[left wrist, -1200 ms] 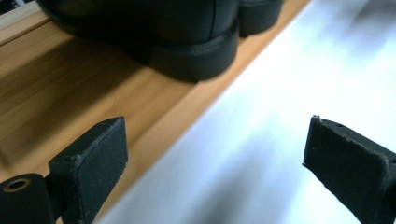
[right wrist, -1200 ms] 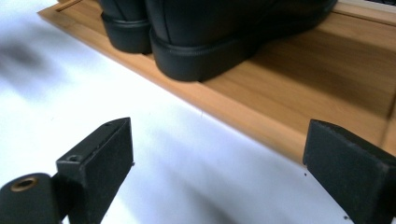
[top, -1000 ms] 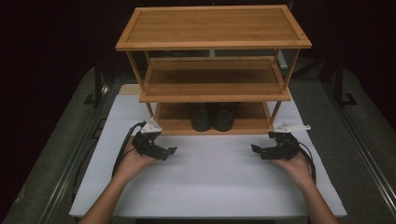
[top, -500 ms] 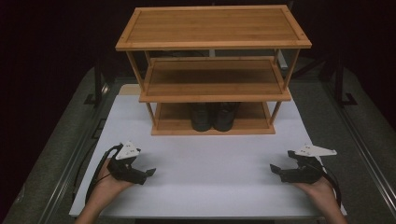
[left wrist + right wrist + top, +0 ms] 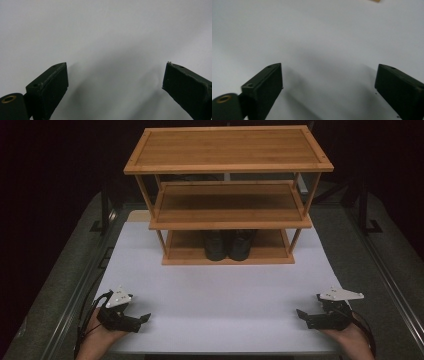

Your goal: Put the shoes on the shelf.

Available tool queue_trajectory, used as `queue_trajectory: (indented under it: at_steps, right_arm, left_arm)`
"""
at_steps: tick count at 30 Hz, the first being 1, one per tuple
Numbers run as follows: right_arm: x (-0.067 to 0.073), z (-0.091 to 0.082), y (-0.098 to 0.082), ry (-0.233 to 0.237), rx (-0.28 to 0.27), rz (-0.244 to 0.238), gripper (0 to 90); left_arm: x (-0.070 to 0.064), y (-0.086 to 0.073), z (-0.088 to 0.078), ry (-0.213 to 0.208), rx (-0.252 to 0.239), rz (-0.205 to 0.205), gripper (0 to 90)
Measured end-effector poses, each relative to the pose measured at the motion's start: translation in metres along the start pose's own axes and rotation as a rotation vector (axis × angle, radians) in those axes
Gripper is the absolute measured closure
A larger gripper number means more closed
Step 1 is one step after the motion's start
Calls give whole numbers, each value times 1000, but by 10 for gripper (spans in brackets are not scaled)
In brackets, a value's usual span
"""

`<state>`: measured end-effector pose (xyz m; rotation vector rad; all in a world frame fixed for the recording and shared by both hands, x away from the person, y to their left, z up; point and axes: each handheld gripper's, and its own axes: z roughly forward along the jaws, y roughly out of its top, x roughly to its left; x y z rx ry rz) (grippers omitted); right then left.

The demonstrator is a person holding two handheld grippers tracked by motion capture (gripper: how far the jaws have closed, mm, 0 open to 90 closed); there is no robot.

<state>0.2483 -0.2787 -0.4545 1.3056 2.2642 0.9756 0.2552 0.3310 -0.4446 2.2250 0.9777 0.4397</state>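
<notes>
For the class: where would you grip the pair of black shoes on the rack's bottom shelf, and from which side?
Come from the open front: the black shoes sit under the middle shelf, which blocks any approach from above. Probably pinch the near ends facing the table edge.

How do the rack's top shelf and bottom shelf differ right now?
The top shelf is bare; the bottom shelf holds a pair of black shoes. The top shelf lies fully open to view, while the bottom shelf sits half hidden under the middle one. Both are the same rimmed wood.
</notes>
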Motion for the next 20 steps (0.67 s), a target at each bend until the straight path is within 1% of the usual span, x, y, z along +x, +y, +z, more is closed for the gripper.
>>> queue_trajectory:
  at_steps: [1,2,4,6,20]
  right_arm:
    - [0,2,-1,3,16,0,38]
    - [0,2,-1,6,19,-6,34]
    - [1,3,-1,-5,24,-11,31]
    - [3,3,-1,-12,26,-18,31]
    - [2,3,-2,-12,26,-18,30]
  left_arm:
    - [0,-3,1,4,-5,-5,59]
    - [1,-6,0,0,-21,-21,47]
    - [1,-7,0,8,-19,-17,42]
    - [1,-7,1,11,-18,-22,28]
    - [1,-8,1,8,-19,-26,25]
